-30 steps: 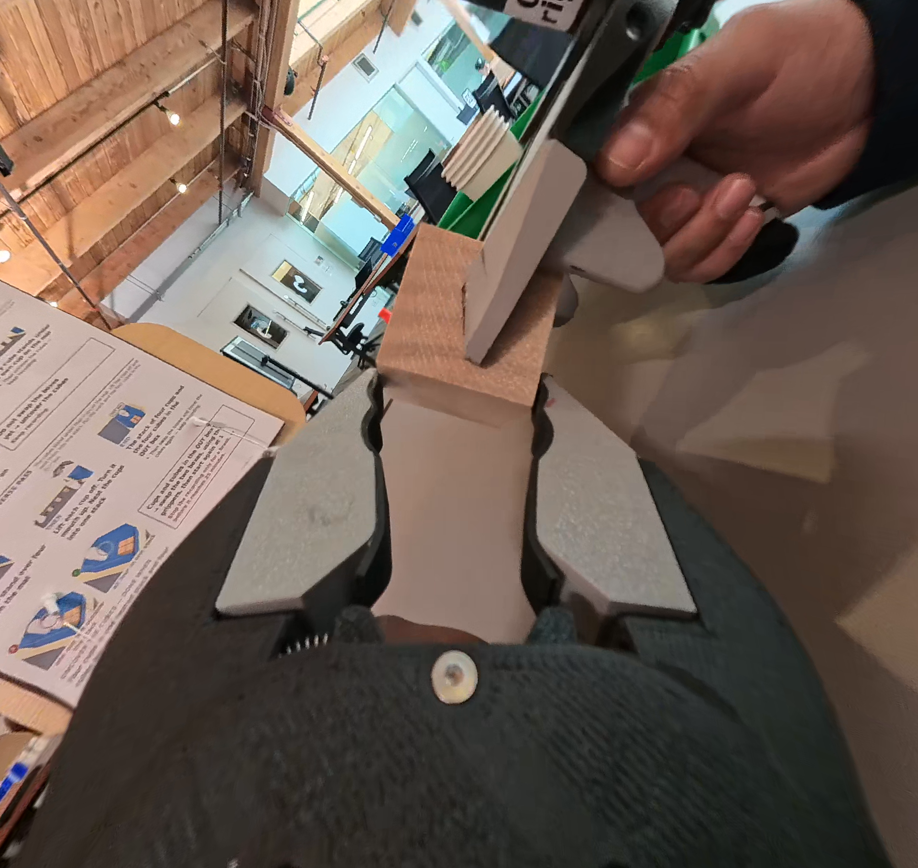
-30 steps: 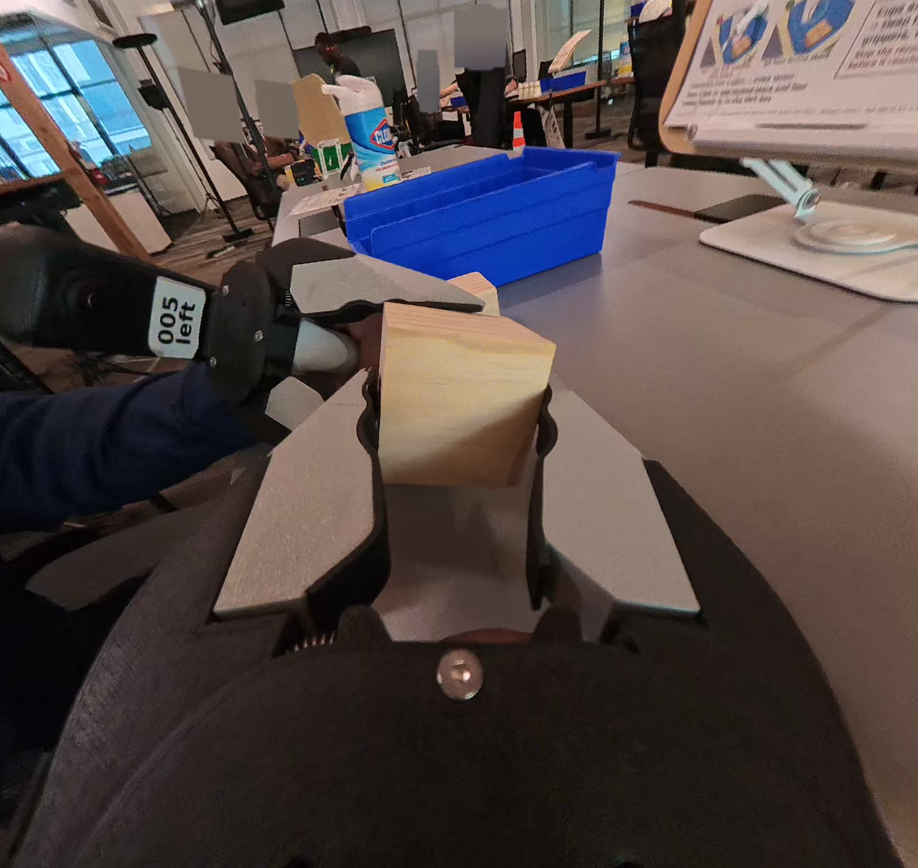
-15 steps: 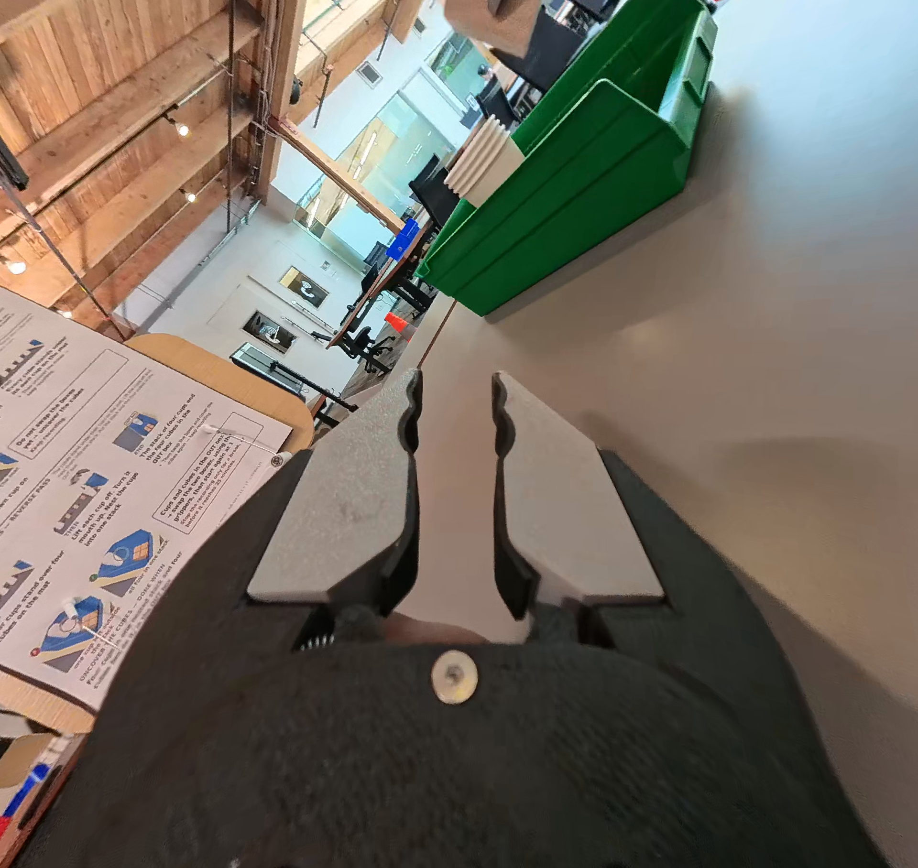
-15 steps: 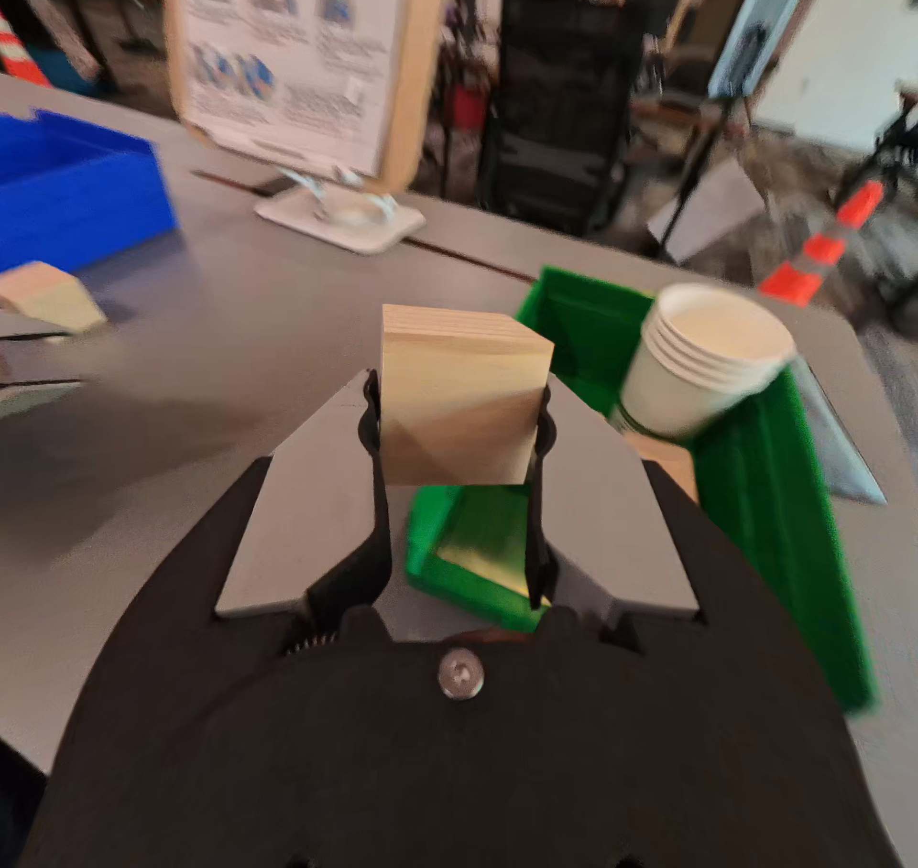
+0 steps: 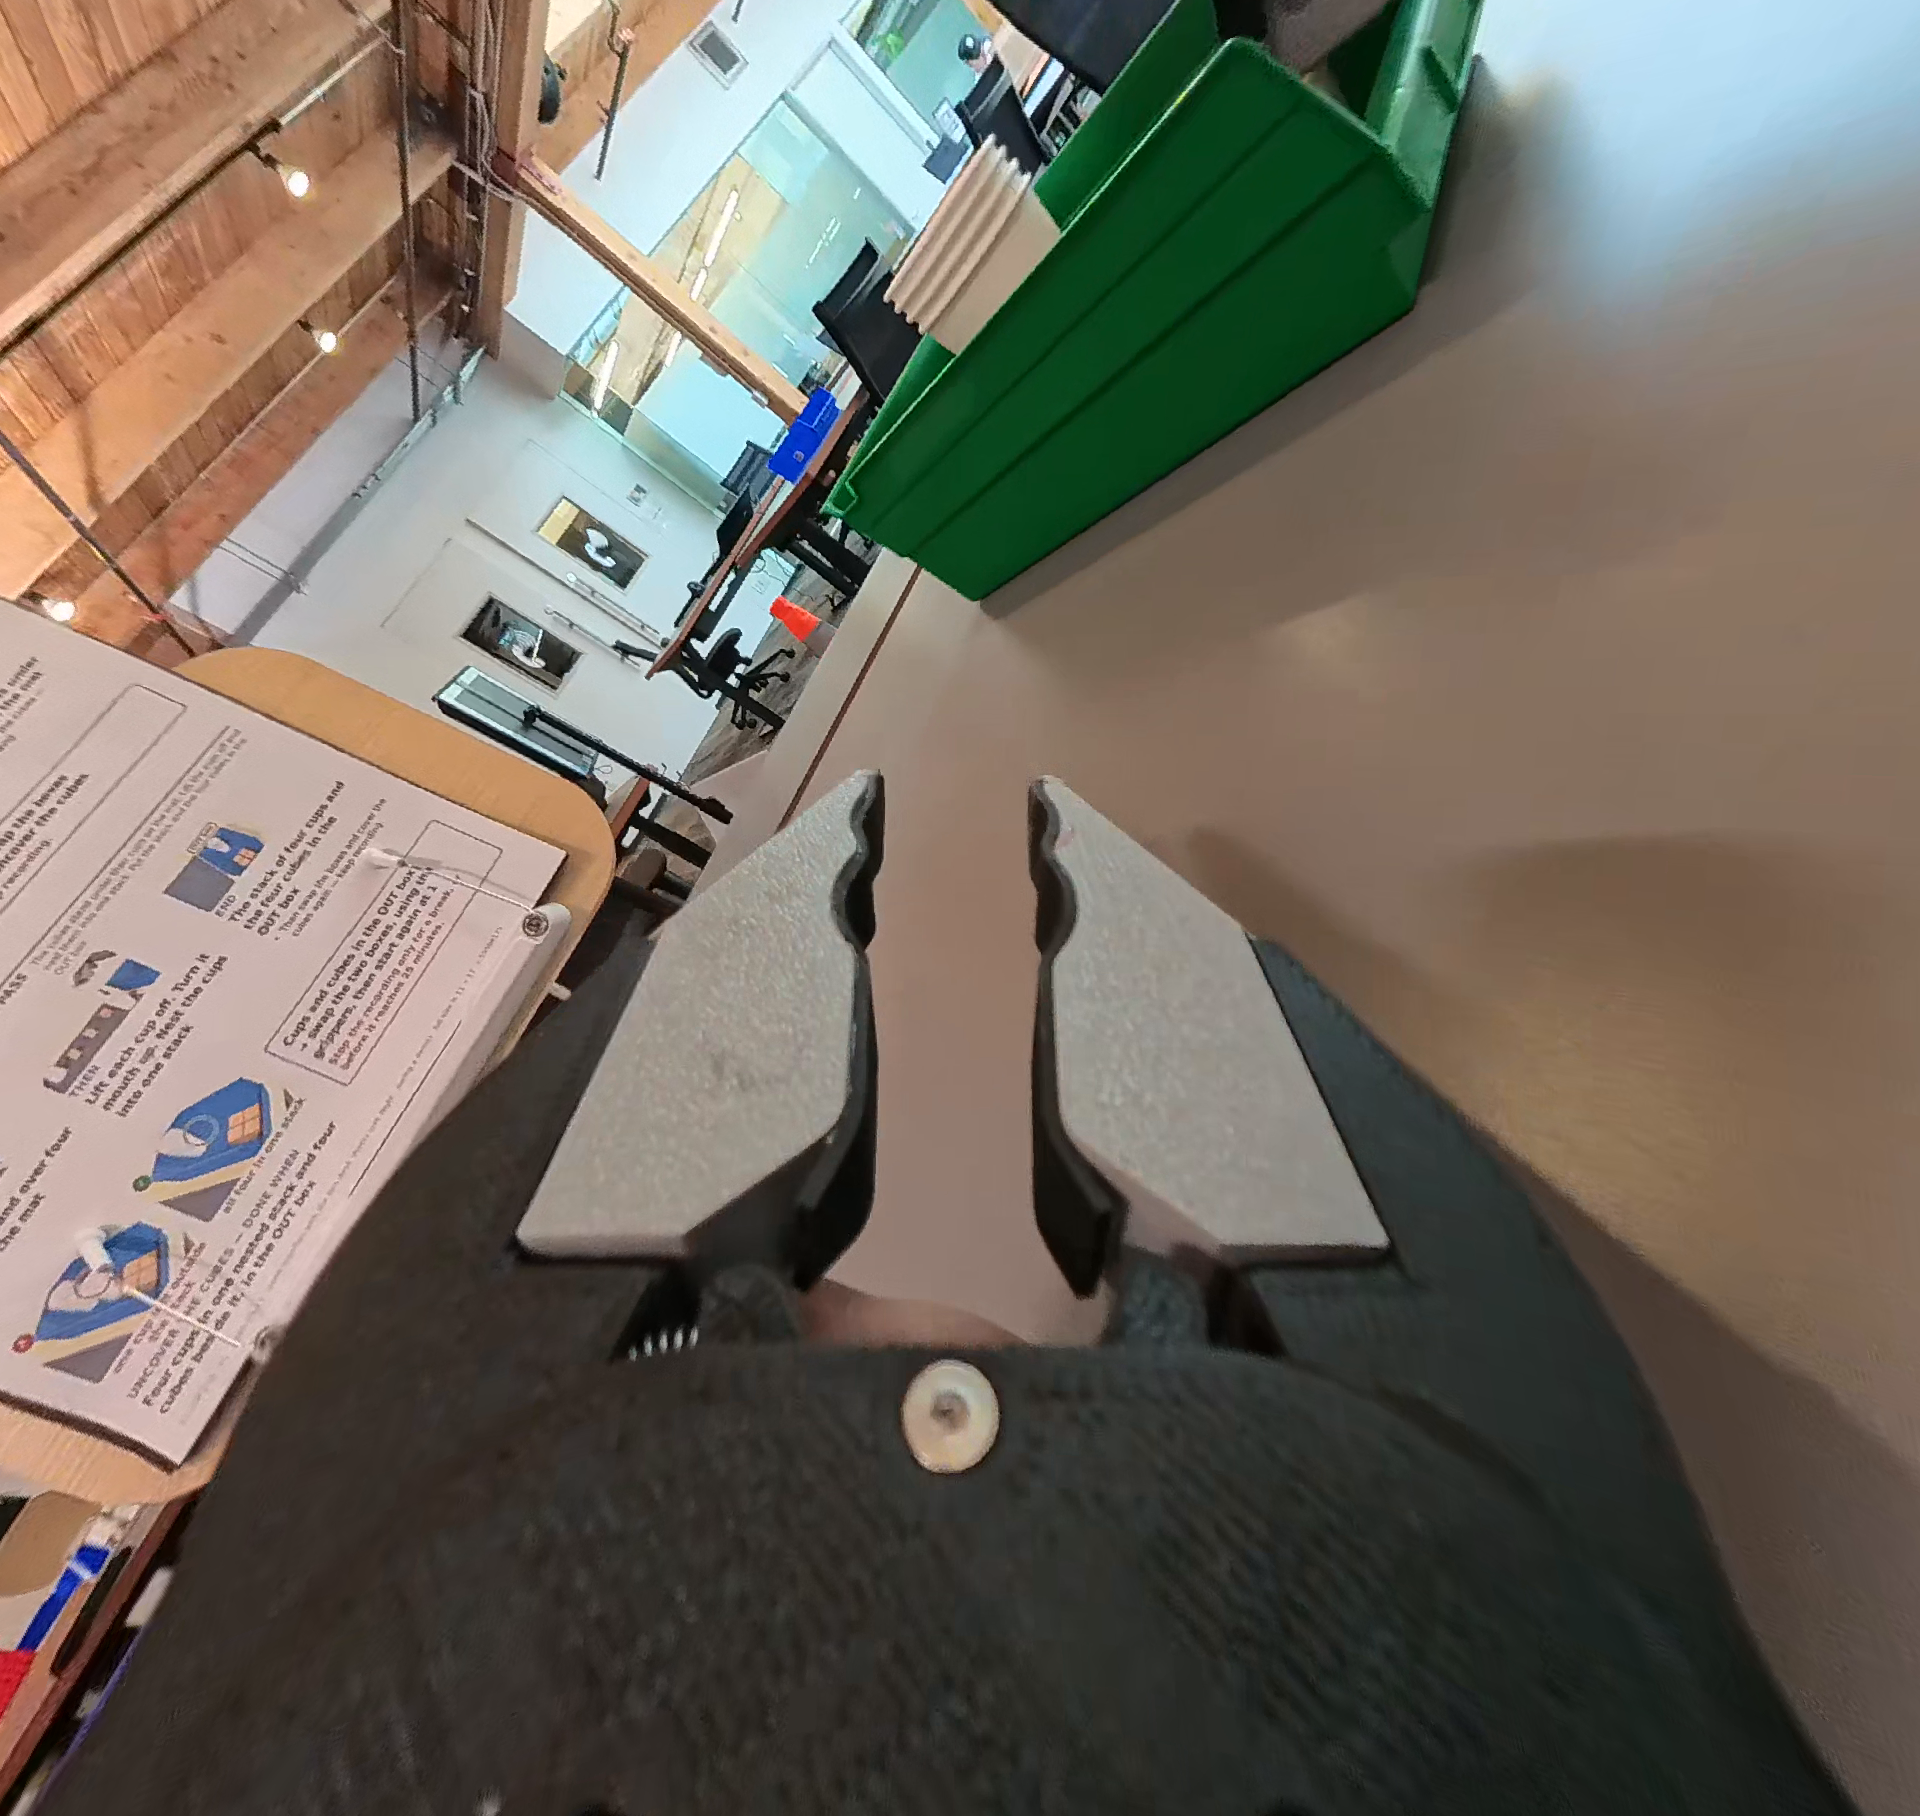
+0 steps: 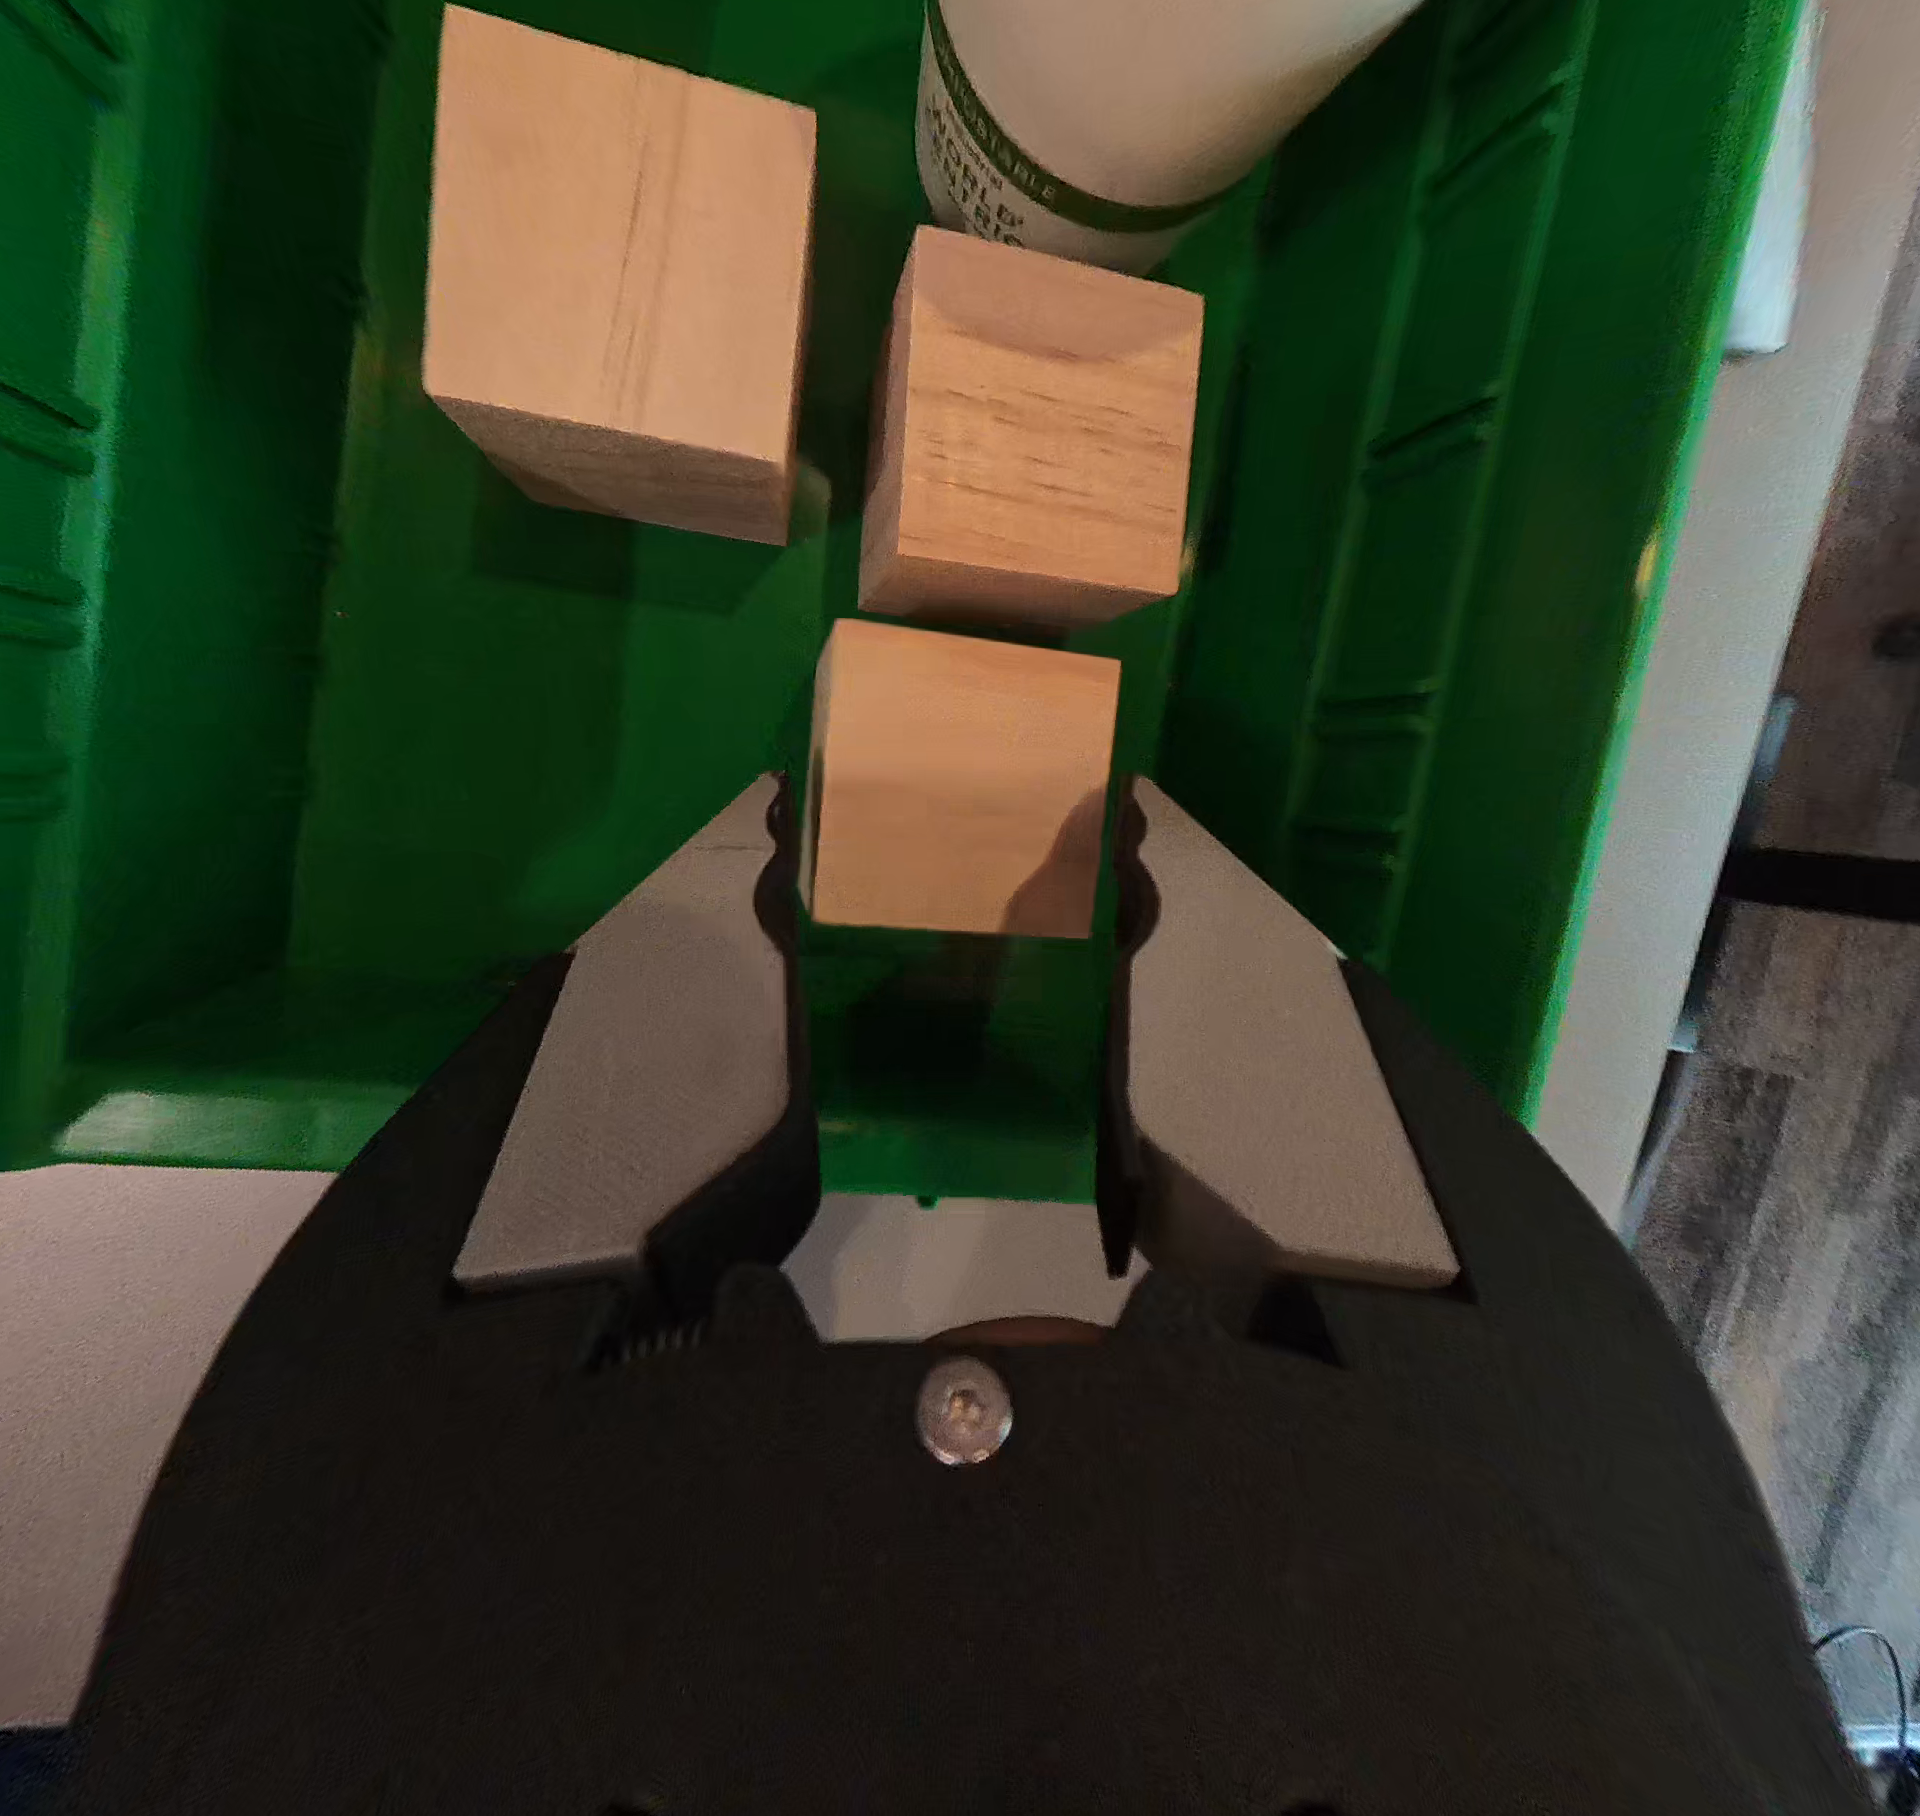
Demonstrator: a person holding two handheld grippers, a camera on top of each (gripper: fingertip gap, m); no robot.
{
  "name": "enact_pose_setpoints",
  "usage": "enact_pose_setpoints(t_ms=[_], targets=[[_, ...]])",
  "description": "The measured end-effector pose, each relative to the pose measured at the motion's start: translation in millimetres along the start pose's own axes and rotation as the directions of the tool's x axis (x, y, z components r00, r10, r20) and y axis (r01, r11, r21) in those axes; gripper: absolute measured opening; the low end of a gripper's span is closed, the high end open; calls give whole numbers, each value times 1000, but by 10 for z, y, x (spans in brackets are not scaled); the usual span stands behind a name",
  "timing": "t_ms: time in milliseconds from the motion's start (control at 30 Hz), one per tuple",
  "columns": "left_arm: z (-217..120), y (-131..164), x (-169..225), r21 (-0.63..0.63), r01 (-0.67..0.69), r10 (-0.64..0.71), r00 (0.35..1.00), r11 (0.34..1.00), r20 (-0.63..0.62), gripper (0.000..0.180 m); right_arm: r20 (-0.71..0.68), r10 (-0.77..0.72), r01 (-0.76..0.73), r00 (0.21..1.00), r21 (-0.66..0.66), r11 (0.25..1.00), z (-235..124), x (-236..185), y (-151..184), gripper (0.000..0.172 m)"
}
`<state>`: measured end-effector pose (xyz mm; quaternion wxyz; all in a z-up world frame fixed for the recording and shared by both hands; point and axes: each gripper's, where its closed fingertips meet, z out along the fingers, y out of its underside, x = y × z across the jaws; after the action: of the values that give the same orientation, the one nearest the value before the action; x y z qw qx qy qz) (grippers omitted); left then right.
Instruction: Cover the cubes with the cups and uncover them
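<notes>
Pale wooden cube [image 6: 961, 779] sits between fingers [image 6: 665, 1039], over green bin [image 6: 436, 831].

Pale wooden cubes [image 6: 966, 779] lie in a bright green bin [image 6: 1455, 623] ahead of the grey fingers [image 6: 644, 1091]; the cup stack [image 5: 971, 249] is white.
</notes>
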<state>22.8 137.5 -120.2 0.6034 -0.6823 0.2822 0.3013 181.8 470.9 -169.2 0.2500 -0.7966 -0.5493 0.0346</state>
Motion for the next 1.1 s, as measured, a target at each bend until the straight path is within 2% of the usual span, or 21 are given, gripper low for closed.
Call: enact_pose_setpoints(t_ms=[133,200,333,400,467,533,567,633,733,800,867,967,1100], targets=[[36,113,-97,-54,60,-58,998,997,29,27,-158,-63,81,985,111,991,-391,7,-258,60],[44,151,-129,-69,85,-82,996,994,42,28,-164,-102,137,981,221,966,-706,-217,-488,60],[60,179,-111,-84,85,-82,996,993,38,28,56,-256,182,965,563,806,-1449,-1406,-957,57],[69,221,-118,-106,88,-84,995,990,48,29,186,-351,166,918,624,764,-1579,-2091,-987,64],[61,290,-252,-135,113,-96,987,984,128,32,213,-449,241,868,610,755,-1426,-2654,-935,69],[15,375,-418,-161,175,-137,965,971,221,35,98,-484,321,869,633,704,-1178,-2924,-1039,67],[-28,432,-498,-178,226,-171,946,958,277,37,58,-479,328,876,655,681,-1059,-3017,-1119,65],[-152,519,-576,-199,358,-271,892,912,362,46,78,-435,260,897,703,662,-839,-3174,-1269,63],[-418,547,-790,-204,467,-341,826,860,449,51,146,-363,141,920,743,654,-515,-3280,-1415,63],[-609,693,-964,-269,551,-383,785,790,487,63,182,-379,143,907,714,685,-336,-3355,-1403,65],[-773,906,-1044,-342,634,-434,747,694,504,84,201,-395,146,896,708,691,-306,-3370,-1392,63],[-971,1204,-1169,-391,673,-422,717,628,556,85,203,-399,135,894,727,674,-351,-3321,-1350,58],[-1030,1462,-1078,-423,747,-489,660,513,571,87,231,-398,112,888,730,674,-395,-3334,-1297,57]])
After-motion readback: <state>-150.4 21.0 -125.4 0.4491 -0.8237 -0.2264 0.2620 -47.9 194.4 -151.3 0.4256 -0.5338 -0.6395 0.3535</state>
